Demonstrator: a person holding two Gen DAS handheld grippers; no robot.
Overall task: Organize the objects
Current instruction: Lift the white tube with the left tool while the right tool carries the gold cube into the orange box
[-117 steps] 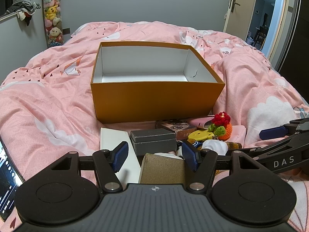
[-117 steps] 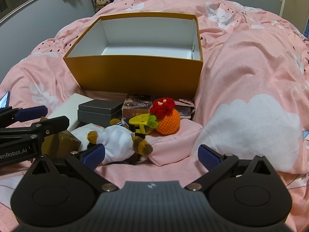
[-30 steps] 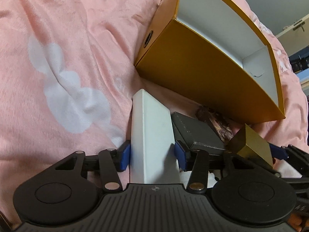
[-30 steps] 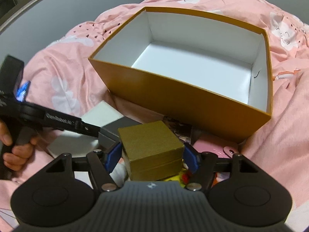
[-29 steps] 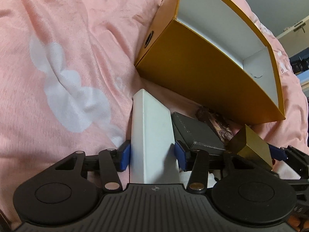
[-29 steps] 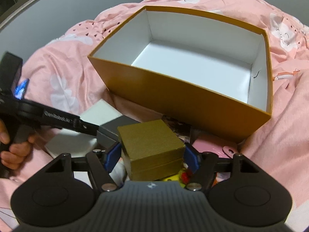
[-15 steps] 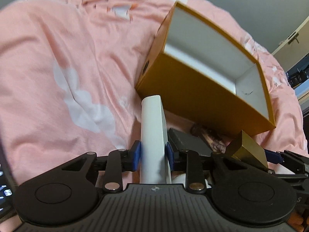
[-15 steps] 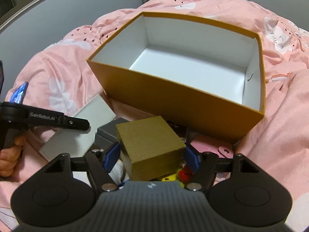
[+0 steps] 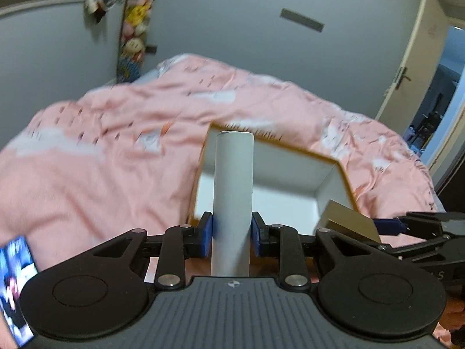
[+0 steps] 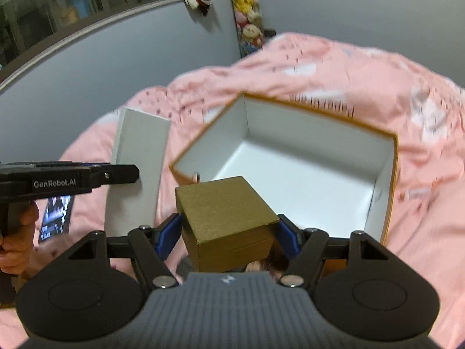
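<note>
My left gripper (image 9: 232,234) is shut on a flat white box (image 9: 232,192), held on edge and lifted in front of the open orange box (image 9: 334,186). The white box also shows in the right wrist view (image 10: 136,168), left of the orange box (image 10: 386,203). My right gripper (image 10: 229,232) is shut on a gold cube box (image 10: 226,218), held in the air at the orange box's near edge. The gold box and right gripper show at the right of the left wrist view (image 9: 345,224). The orange box's white inside holds nothing.
The pink duvet (image 9: 101,157) covers the bed all round the orange box. A lit phone (image 10: 55,215) lies on the bed at the left. A grey wall with hanging plush toys (image 10: 247,8) stands behind. An open door (image 9: 430,87) is at the right.
Both grippers have risen and tilted up with their boxes. The white box has left the bed and stands lifted before the orange box. The pile of small objects has dropped out of view.
</note>
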